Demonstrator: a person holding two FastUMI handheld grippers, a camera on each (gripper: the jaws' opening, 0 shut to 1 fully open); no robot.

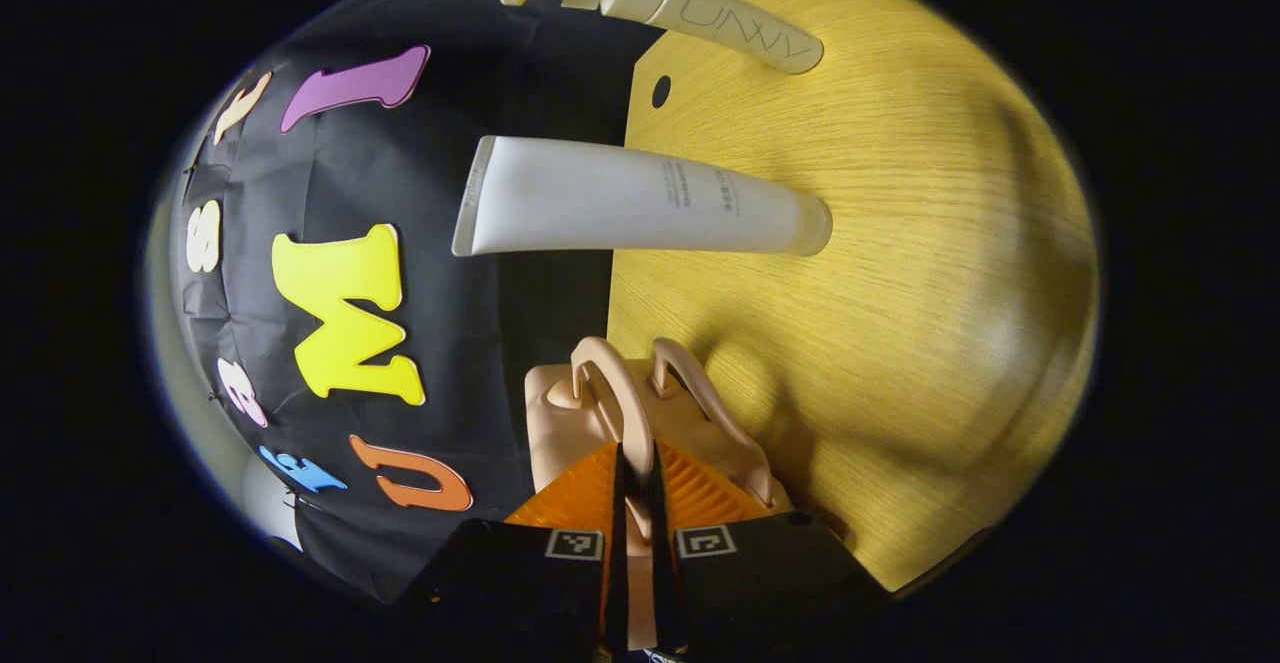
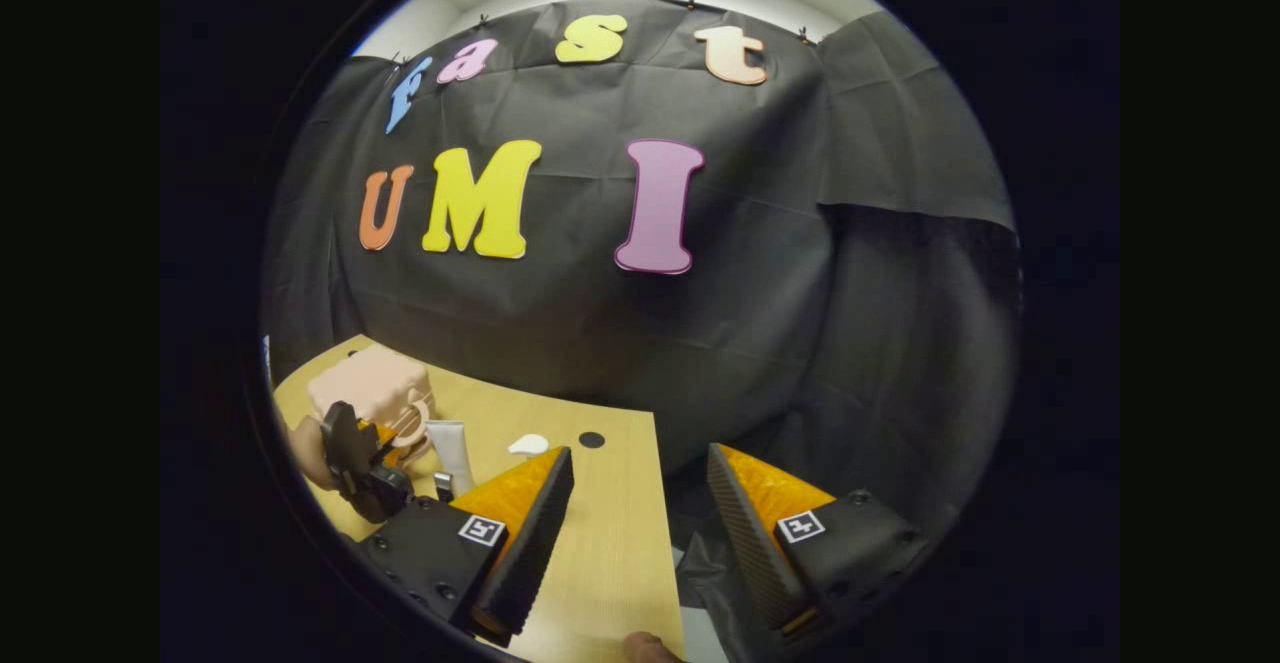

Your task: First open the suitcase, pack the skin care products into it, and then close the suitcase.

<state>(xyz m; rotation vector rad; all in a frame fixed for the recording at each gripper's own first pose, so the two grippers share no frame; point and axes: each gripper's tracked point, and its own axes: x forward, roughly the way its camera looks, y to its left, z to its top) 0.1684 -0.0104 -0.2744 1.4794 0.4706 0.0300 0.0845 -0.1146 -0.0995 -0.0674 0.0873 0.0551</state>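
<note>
Left gripper view: your left gripper [image 1: 637,503] is clamped on a handle of the pink suitcase [image 1: 560,413], which sits on the wooden table [image 1: 900,293]; beyond the suitcase stand a white tube [image 1: 640,198] and a cream bottle [image 1: 715,18].

Right gripper view: your right gripper [image 2: 640,513] hangs with fingers wide apart, well away from the suitcase [image 2: 368,383].
</note>
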